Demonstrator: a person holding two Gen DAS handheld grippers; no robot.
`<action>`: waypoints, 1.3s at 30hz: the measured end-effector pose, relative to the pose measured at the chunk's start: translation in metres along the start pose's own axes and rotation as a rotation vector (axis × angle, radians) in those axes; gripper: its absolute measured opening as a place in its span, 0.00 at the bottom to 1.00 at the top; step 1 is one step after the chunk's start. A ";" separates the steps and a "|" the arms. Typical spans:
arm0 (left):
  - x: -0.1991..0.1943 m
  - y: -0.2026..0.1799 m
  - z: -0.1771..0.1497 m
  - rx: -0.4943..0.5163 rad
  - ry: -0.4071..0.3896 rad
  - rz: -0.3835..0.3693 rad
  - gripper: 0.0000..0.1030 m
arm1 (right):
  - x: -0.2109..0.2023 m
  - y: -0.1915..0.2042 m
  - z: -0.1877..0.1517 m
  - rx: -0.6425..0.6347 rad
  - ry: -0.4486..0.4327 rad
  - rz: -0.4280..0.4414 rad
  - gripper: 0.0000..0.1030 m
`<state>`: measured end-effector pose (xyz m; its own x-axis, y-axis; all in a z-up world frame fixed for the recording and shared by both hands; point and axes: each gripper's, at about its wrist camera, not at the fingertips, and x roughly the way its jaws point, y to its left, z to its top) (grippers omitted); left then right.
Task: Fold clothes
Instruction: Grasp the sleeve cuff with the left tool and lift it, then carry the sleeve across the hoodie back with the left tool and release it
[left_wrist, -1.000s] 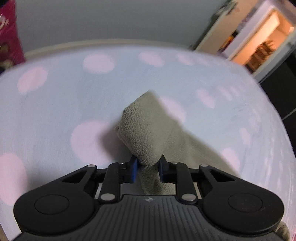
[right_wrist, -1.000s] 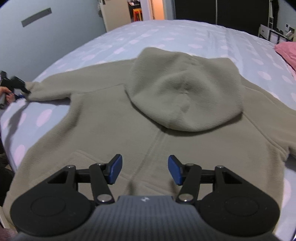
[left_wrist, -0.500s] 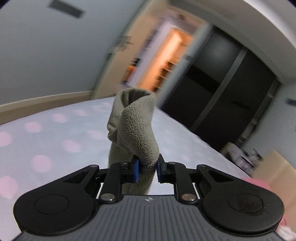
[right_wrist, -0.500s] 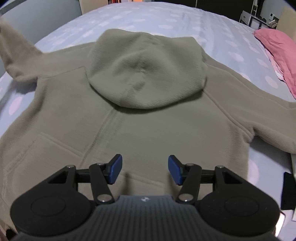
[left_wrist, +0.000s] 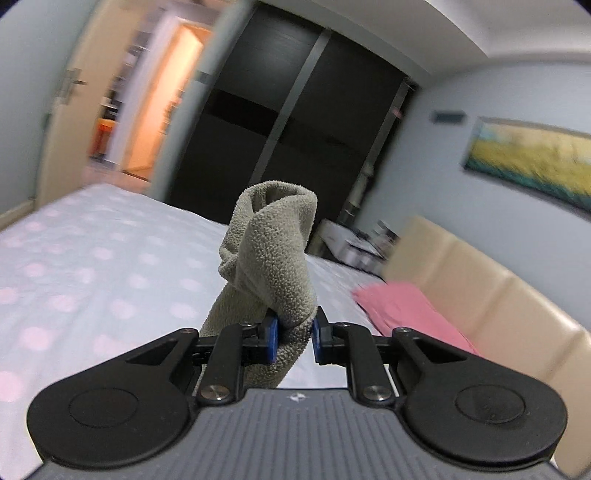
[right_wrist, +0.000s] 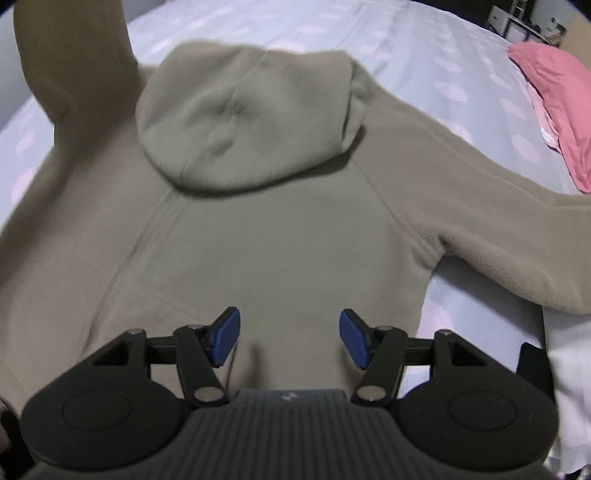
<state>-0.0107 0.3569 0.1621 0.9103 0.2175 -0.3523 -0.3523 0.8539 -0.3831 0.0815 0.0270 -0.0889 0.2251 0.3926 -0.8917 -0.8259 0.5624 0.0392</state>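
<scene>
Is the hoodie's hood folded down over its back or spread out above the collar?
Folded down: the hood lies on the hoodie body, casting a shadow below its rim.

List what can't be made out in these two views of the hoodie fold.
- Hoodie hem: right wrist view, hidden behind the right gripper.
- Right sleeve cuff: same view, cut off by the edge.
- Sleeve below the left gripper: left wrist view, hidden by the gripper body.
- Painting: blurred.

The room is dim, with warm orange light spilling from the doorway; the background smears with motion blur. Fisheye curvature bends the edges; corners vignette black.
</scene>
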 end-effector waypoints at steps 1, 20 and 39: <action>0.014 -0.015 -0.006 0.023 0.024 -0.014 0.15 | -0.003 -0.002 0.002 0.008 -0.012 0.008 0.61; 0.212 -0.138 -0.287 0.378 0.538 -0.012 0.18 | -0.001 -0.037 0.016 0.087 -0.025 -0.123 0.61; 0.136 0.020 -0.195 0.332 0.444 0.060 0.50 | 0.009 -0.101 0.036 0.445 -0.181 0.103 0.72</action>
<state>0.0635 0.3119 -0.0597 0.6867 0.1113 -0.7184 -0.2478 0.9648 -0.0874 0.1859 -0.0005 -0.0844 0.2728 0.5607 -0.7818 -0.5565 0.7548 0.3472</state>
